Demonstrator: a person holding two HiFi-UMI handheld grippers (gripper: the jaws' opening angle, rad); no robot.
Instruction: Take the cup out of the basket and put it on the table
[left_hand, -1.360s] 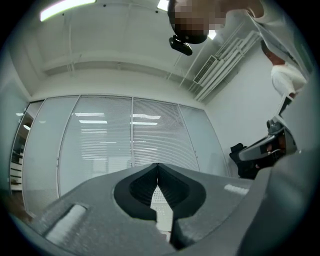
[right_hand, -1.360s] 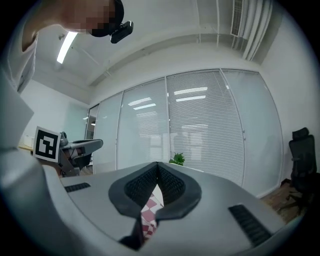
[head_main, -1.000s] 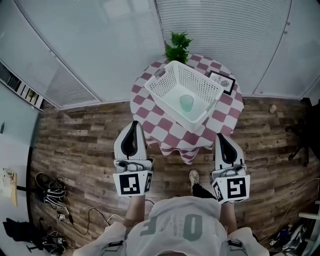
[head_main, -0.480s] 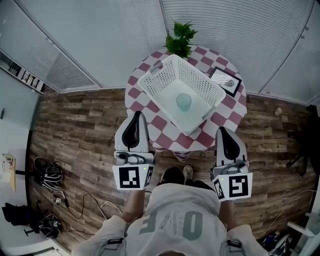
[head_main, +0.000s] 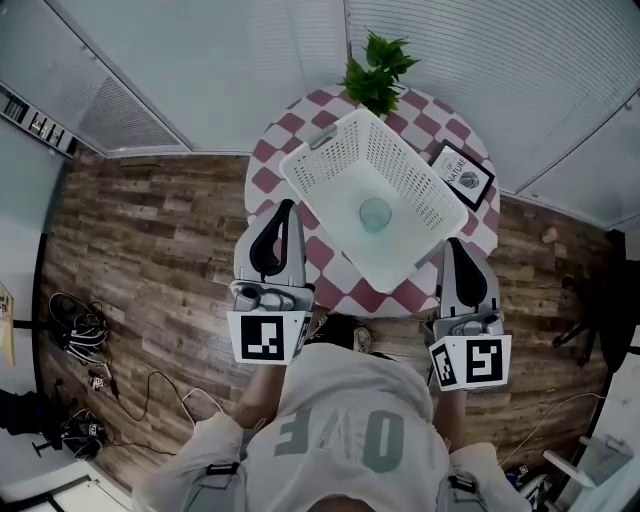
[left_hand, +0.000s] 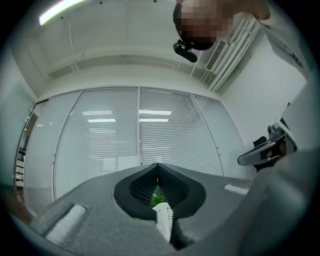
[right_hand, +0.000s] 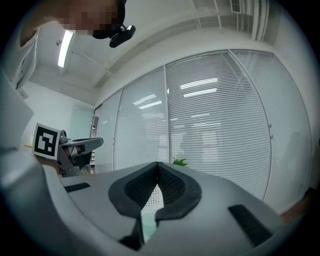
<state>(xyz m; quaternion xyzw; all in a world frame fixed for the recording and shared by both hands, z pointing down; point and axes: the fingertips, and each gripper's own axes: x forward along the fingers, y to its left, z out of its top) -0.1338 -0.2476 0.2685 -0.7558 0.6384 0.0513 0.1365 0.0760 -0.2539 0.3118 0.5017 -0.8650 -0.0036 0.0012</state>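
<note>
A pale green cup (head_main: 375, 214) stands upright inside the white mesh basket (head_main: 400, 160), which sits on a round table with a red-and-white checked cloth (head_main: 273, 150). My left gripper (head_main: 283, 206) is at the table's left edge, beside the basket's left corner, with its jaws shut and nothing in them. The right gripper (head_main: 455, 244) hovers at the table's near right edge, just off the basket's right corner, its jaws also meeting at the tips and empty. In the left gripper view, a basket corner (left_hand: 164, 221) shows through the gap behind the shut jaws.
A green potted plant (head_main: 378, 80) stands at the table's far edge, and a framed picture (head_main: 461, 175) lies to the right of the basket. Glass walls with blinds (head_main: 480, 60) close off the space behind. Cables and gear (head_main: 80, 335) lie on the wooden floor at left.
The table and basket have drawn closer in the head view. Both grippers moved forward from over the floor to the table's near edge, flanking the basket. Jaws stayed shut.
</note>
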